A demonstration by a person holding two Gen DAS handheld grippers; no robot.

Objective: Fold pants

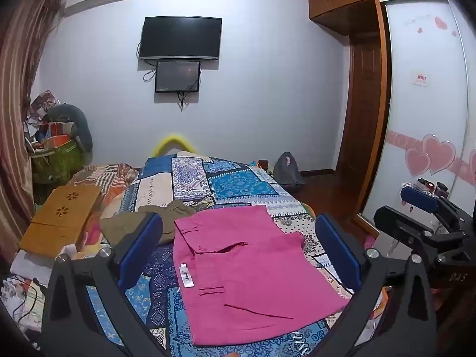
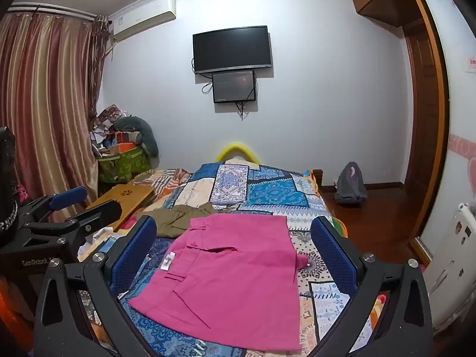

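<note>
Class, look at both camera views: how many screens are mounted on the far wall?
2. A large dark screen hangs high on the wall; a smaller screen sits directly below it, with cables trailing down. Both appear in each view; none seems hidden.

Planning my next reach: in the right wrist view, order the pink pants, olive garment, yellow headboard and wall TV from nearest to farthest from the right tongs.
1. Pink pants, folded, lying between the tongs.
2. Olive garment, behind them, left.
3. Yellow headboard, at the bed's far end.
4. Wall TV, high on the far wall.
</note>
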